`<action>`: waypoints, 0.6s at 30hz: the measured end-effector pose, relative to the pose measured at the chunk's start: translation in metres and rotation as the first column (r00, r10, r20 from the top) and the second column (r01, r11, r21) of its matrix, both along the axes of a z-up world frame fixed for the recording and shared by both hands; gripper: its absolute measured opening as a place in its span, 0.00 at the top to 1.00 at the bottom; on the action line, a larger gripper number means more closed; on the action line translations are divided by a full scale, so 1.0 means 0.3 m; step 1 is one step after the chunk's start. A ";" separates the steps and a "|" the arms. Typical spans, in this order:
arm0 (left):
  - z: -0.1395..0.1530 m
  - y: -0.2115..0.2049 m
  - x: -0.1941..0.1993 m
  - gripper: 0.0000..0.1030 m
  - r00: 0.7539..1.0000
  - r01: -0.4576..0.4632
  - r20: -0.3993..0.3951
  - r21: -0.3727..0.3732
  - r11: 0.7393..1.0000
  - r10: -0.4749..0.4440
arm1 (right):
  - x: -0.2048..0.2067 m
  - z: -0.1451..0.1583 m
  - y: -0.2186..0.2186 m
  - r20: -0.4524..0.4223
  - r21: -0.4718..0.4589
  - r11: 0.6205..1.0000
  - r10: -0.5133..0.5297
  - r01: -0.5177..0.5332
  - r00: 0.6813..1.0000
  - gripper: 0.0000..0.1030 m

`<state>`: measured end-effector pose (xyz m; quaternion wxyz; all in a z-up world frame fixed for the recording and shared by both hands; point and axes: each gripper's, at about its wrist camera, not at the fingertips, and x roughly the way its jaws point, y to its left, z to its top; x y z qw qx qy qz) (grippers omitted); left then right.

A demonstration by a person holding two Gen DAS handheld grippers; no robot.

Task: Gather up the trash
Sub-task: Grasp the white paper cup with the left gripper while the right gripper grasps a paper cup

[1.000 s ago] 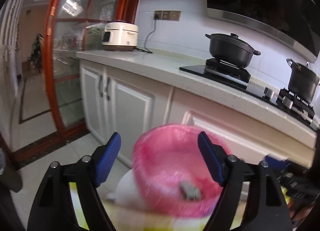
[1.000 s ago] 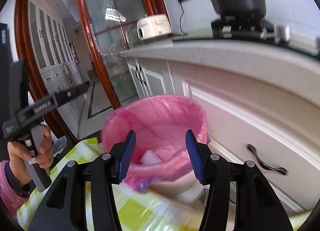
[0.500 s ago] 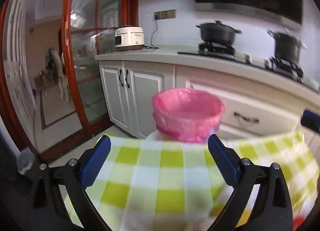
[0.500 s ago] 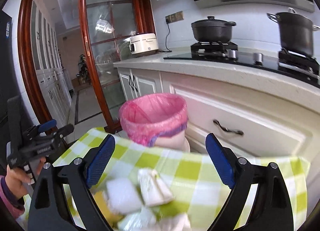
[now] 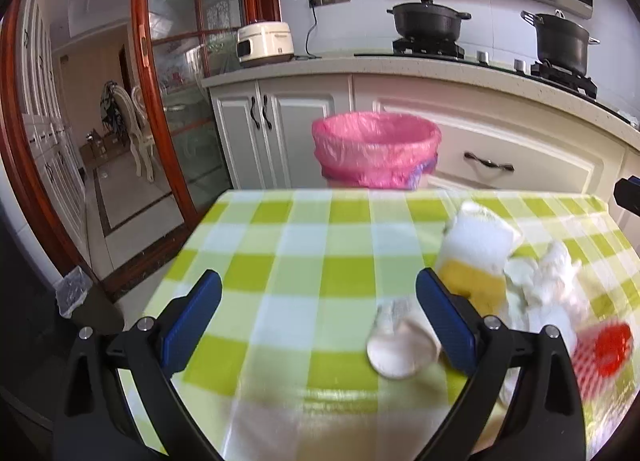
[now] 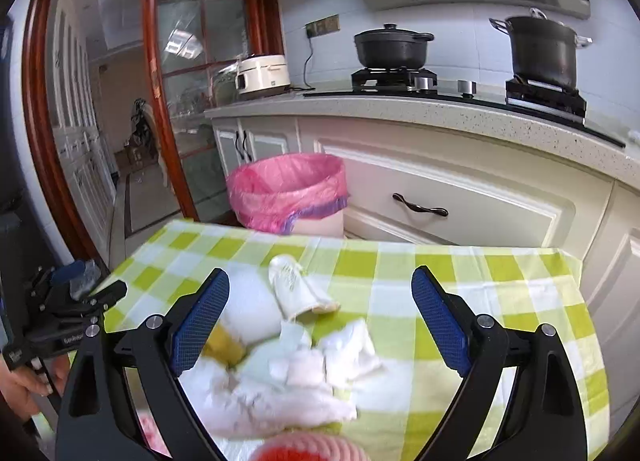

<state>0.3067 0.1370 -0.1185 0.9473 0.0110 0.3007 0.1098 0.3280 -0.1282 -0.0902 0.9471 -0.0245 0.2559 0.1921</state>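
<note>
A bin with a pink bag [image 5: 376, 149] stands on the floor beyond the far edge of a green-checked table [image 5: 280, 261]; it also shows in the right wrist view [image 6: 288, 193]. Trash lies on the cloth: a yellow-and-white sponge [image 5: 476, 257], crumpled white tissues [image 6: 304, 373], a small crushed paper cup [image 5: 400, 341], a white wrapper [image 6: 296, 289] and a red-and-white item [image 5: 604, 349]. My left gripper [image 5: 316, 317] is open and empty above the cloth, left of the trash. My right gripper [image 6: 320, 321] is open and empty above the tissues.
White kitchen cabinets [image 6: 460, 197] and a counter with two black pots [image 6: 392, 47] and a rice cooker [image 5: 264, 41] stand behind the bin. A glass door with a red frame [image 5: 144, 81] is at the left.
Both grippers have pulled back from over the bin to above the table and opened wider. The trash on the cloth has come into view.
</note>
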 end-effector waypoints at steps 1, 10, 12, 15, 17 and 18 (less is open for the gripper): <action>-0.008 -0.001 -0.013 0.08 1.000 0.002 -0.006 0.000 1.000 -0.002 | -0.013 -0.002 0.003 -0.011 -0.003 1.000 0.019 -0.019 1.000 0.16; -0.076 -0.020 -0.041 0.08 0.998 0.037 -0.052 -0.002 0.999 -0.037 | -0.109 -0.014 -0.057 -0.067 0.077 0.997 0.002 0.003 0.998 0.06; -0.100 -0.020 -0.035 0.08 0.996 0.043 -0.072 -0.009 0.999 -0.043 | -0.118 -0.019 -0.045 -0.067 0.049 0.999 -0.016 0.019 0.998 0.06; -0.127 -0.024 -0.028 0.09 0.994 0.060 -0.095 -0.029 0.998 -0.063 | -0.125 -0.026 -0.008 -0.067 0.017 1.000 0.001 0.001 0.998 0.06; -0.136 -0.037 -0.008 0.09 0.991 0.083 -0.101 -0.035 0.996 -0.086 | -0.127 -0.030 0.013 -0.072 0.019 1.000 0.006 -0.005 0.997 0.06; -0.139 -0.044 0.003 0.10 0.990 0.094 -0.105 -0.033 0.995 -0.097 | -0.124 -0.029 0.018 -0.077 0.030 1.000 0.010 -0.007 0.997 0.06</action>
